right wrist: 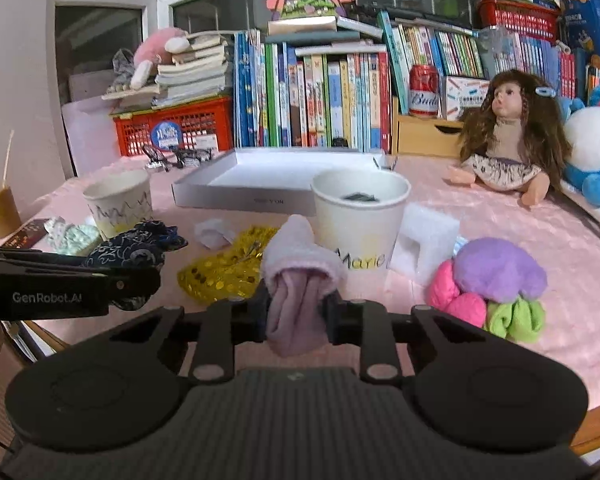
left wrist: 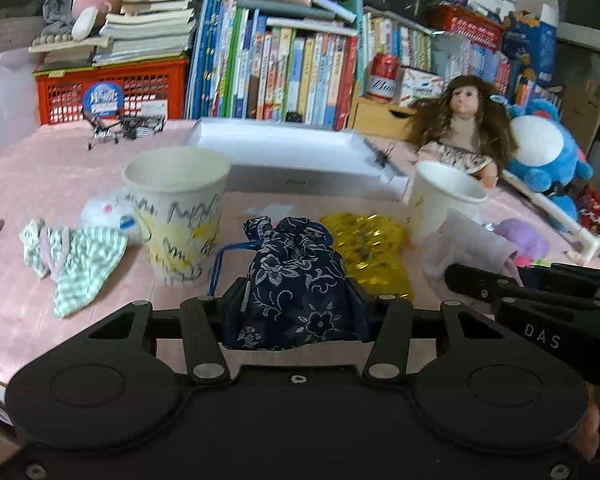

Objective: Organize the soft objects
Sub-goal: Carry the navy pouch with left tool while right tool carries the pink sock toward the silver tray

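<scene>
Gripping blue pouch (left wrist: 296, 288), pink sock (right wrist: 296, 292)

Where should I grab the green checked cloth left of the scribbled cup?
Probably pinch the bunched knot at the top of the green checked cloth from above. It lies flat and spread on the pink tablecloth, so its thin edges give little to grip. Approach from its left, clear of the scribbled cup.

Brocade pouch (left wrist: 296, 280), fleecy sock (right wrist: 296, 280), matt paper cup (right wrist: 360, 212).
</scene>
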Available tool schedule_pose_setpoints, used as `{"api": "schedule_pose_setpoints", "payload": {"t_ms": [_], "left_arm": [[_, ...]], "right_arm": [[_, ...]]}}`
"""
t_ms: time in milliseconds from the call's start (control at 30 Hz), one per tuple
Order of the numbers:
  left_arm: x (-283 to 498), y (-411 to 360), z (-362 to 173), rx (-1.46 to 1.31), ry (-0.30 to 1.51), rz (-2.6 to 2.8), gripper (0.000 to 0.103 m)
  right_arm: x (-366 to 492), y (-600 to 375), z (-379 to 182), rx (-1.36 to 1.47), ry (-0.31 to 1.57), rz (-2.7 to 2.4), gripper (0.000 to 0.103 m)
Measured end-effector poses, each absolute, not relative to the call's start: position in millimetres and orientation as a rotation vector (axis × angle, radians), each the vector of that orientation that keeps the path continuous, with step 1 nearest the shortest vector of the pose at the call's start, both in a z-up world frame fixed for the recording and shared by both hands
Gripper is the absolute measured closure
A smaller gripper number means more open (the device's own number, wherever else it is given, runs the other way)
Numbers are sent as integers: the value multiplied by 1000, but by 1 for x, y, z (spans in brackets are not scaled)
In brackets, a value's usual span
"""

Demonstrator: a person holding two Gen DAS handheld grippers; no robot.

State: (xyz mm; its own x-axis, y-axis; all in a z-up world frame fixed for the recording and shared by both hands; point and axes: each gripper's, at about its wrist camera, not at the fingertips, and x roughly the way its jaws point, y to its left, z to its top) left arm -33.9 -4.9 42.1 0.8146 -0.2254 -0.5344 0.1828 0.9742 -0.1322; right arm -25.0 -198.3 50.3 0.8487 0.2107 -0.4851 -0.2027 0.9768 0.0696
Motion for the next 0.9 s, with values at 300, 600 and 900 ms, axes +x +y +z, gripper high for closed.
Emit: {"api": "schedule_pose_setpoints", "payload": {"t_ms": [300,600,900], "left_arm": [[-30,-6,72,-89,549,-280,55],[-6,-1,101,-109,537,-312,55],[25,3,118,-123,548,-323,55]], "right_arm": [[-25,-204,75,46,465,223,73],[-18,-210,94,75,435,225,73],[-2,-216,107,105,431,231,73]]}}
